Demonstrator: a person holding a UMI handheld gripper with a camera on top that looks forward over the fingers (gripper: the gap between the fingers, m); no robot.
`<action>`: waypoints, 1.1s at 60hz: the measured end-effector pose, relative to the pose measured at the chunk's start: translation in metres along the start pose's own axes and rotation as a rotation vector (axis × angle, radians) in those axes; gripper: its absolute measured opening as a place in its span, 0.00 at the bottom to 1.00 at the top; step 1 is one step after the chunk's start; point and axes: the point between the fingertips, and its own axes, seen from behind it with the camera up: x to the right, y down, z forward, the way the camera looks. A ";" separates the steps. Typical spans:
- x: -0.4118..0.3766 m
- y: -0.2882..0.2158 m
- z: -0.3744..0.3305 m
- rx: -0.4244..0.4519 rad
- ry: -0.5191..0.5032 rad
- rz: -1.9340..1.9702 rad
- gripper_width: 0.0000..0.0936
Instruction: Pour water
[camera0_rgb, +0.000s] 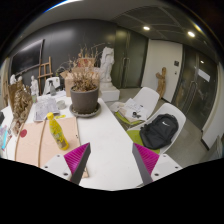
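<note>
Hovering over the white table (105, 140), the jaws stand spread, gripping nothing — items beside the potted plant (84, 92) indistinct.

text: none legible | labels: none legible | signs, numbers, brands: none legible

A yellow, elongated plastic container (57, 130), perhaps a bottle, lies tilted on a pale wooden board (35, 140) on the white table (105, 135), just ahead of the left finger. Beyond it a round brown pot (84, 98) stands upright on the table, filled with dry, bare branches. A small white cup-like vessel (41, 108) stands left of the pot; its contents cannot be made out. The gripper (112, 150) hovers with its 2 magenta-padded fingers apart, nothing between them.
</note>
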 end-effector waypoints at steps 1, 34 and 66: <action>0.000 0.001 0.001 0.001 -0.002 -0.005 0.92; -0.200 0.049 0.066 0.012 -0.175 -0.111 0.92; -0.283 0.041 0.199 0.136 -0.273 -0.084 0.71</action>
